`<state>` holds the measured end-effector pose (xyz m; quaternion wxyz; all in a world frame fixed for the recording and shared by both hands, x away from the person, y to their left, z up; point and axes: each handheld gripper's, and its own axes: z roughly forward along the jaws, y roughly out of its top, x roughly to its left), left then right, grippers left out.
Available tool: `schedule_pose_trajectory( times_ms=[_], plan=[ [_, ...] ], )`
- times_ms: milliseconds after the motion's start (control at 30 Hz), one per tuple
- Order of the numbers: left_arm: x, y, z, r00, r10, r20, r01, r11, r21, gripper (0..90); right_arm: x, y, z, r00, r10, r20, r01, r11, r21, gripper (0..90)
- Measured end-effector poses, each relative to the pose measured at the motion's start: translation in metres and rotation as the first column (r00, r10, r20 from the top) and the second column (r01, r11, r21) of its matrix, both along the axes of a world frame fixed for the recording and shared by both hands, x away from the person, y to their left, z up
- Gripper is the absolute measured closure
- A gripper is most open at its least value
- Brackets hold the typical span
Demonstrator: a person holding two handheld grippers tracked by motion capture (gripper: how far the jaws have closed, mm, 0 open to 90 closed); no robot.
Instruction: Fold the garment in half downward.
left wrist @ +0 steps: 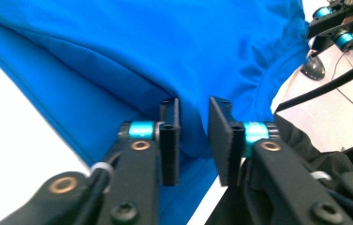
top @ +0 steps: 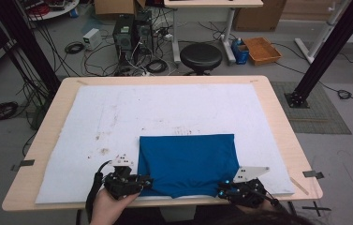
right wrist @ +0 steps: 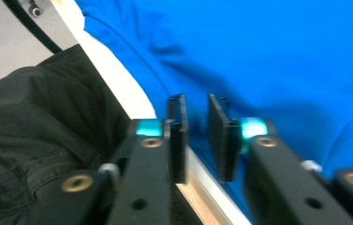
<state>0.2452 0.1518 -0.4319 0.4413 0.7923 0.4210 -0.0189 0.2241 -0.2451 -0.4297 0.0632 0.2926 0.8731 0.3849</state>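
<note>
The folded blue cloth [top: 188,164] lies at the near edge of the white mat [top: 94,122] on the table [top: 277,108], its long axis running left to right. The left hand-held gripper [top: 134,180] sits at the cloth's near left corner, the right hand-held gripper [top: 232,189] at its near right corner. Both have jaws parted, with blue cloth showing in the gap but not yet pinched. Beyond the cloth, the mat lies bare, leaving room to work away from the person.

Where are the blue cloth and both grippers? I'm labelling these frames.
blue cloth [top: 188,161], high view, middle of its top layer.
left gripper [left wrist: 194,136], left gripper view, gap between its jaws.
right gripper [right wrist: 197,133], right gripper view, gap between its jaws.
</note>
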Motion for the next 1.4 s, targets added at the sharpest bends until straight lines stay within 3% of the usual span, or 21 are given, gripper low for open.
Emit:
schedule_pose_trajectory(
  times_ms=[167,267,333,400,433,500,567,633,700,867,967,1000,1033,1100,1167,1400],
  plan=[
    [0.008,0.007,0.009,0.9973,0.041,0.061,-0.042,0.9989,0.022,56.7,0.007,-0.013,0.017,0.996,-0.07,0.055,0.068,0.997,0.043,63.0],
    [0.023,0.01,0.018,0.9871,0.082,0.138,-0.09,0.9943,0.057,52.3,0.026,-0.027,0.028,0.983,-0.149,0.107,0.143,0.988,0.059,60.4],
    [0.034,0.012,0.022,0.9792,0.101,0.176,-0.113,0.9917,0.062,50.0,0.045,-0.037,0.031,0.9691,-0.217,0.117,0.209,0.975,0.078,58.3],
    [0.05,0.012,0.024,0.9659,0.125,0.226,-0.147,0.9856,0.083,49.6,0.065,-0.046,0.032,0.9521,-0.282,0.119,0.271,0.958,0.097,55.4],
    [0.05,0.012,0.024,0.9659,0.125,0.226,-0.147,0.9856,0.083,49.6,0.065,-0.046,0.032,0.9521,-0.282,0.119,0.271,0.958,0.097,55.4],
    [0.073,0.011,0.022,0.9473,0.173,0.27,-0.207,0.973,0.103,49.3,0.099,-0.053,0.027,0.9298,-0.354,0.101,0.344,0.933,0.104,55.2],
    [0.088,0.01,0.02,0.9365,0.194,0.292,-0.241,0.9616,0.132,49.0,0.118,-0.054,0.023,0.9185,-0.387,0.081,0.378,0.92,0.105,55.2],
    [0.102,0.011,0.016,0.9306,0.212,0.298,-0.266,0.9521,0.151,49.0,0.134,-0.052,0.017,0.9051,-0.42,0.069,0.414,0.907,0.084,55.1],
    [0.114,0.011,0.011,0.9339,0.226,0.277,-0.274,0.9502,0.148,48.9,0.147,-0.05,0.012,0.8981,-0.435,0.067,0.431,0.9,0.066,55.1],
    [0.132,0.009,-0.004,0.9472,0.236,0.217,-0.276,0.9442,0.179,49.2,0.166,-0.046,0.0,0.8966,-0.443,-0.002,0.442,0.895,0.049,56.6],
    [0.136,0.008,-0.01,0.9623,0.207,0.177,-0.242,0.9482,0.206,57.5,0.171,-0.045,-0.008,0.9042,-0.426,-0.029,0.427,0.904,0.025,62.9],
    [0.136,0.006,-0.012,0.9632,0.202,0.177,-0.238,0.9481,0.211,62.5,0.172,-0.045,-0.01,0.9076,-0.418,-0.043,0.419,0.908,0.025,66.2],
    [0.134,0.005,-0.012,0.9598,0.201,0.196,-0.243,0.9447,0.22,65.3,0.172,-0.045,-0.012,0.9117,-0.408,-0.048,0.409,0.912,0.016,70.8],
    [0.133,0.004,-0.012,0.9644,0.178,0.195,-0.221,0.9482,0.228,76.4,0.171,-0.045,-0.014,0.9181,-0.395,-0.03,0.395,0.919,0.0,79.1],
    [0.132,0.003,-0.012,0.9648,0.164,0.206,-0.211,0.9497,0.232,85.0,0.171,-0.047,-0.014,0.9228,-0.384,-0.035,0.384,0.923,0.007,85.1],
    [0.142,0.002,-0.011,0.9606,0.162,0.226,-0.213,0.9507,0.225,86.8,0.178,-0.052,-0.009,0.9265,-0.376,-0.005,0.376,0.926,0.013,87.2]
  ],
)
